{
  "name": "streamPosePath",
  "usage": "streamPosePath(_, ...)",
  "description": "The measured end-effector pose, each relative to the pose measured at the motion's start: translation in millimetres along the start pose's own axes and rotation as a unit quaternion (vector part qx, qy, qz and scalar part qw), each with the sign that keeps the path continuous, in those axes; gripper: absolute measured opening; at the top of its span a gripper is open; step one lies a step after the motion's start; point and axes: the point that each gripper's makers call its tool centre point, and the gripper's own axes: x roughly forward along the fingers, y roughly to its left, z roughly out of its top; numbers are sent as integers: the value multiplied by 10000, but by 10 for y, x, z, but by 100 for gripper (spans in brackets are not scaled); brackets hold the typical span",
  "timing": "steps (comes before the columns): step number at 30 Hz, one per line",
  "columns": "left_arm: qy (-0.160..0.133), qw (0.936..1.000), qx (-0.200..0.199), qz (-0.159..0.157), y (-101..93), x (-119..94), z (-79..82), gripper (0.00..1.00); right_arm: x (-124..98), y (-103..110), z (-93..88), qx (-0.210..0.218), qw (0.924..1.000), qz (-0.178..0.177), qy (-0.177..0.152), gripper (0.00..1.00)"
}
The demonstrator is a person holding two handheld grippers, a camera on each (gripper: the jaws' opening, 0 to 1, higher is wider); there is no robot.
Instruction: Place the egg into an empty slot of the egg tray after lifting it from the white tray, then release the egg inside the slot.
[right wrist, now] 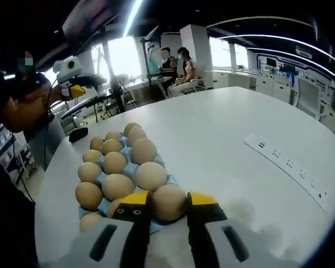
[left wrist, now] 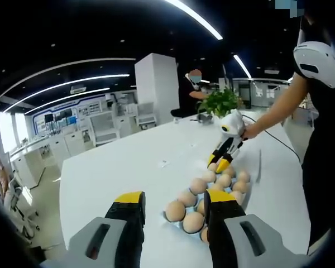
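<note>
In the left gripper view, the left gripper sits at the bottom of the frame, jaws spread wide with nothing between them, hanging above the near end of the egg tray at lower centre. Further right, the right gripper is down at the far end of the rows.

In the right gripper view, its yellow tips sit on either side of the near egg at bottom centre, right at the edge of the blue tray. Can't tell if they're actually pinching it or just alongside.

If it's being seated, I'd open slowly and back off straight, so the neighbouring eggs don't get bumped.
</note>
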Motion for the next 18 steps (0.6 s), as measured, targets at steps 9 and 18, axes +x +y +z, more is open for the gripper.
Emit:
streamPosePath(9,-7,10000,30,5,2,1,19,42,-14,-20,17,-330,9994,-59,21,31)
streamPosePath(18,-53,10000,67,7,8,-1,58,42,-69,-65,130,-463,9987,-102,-191,54)
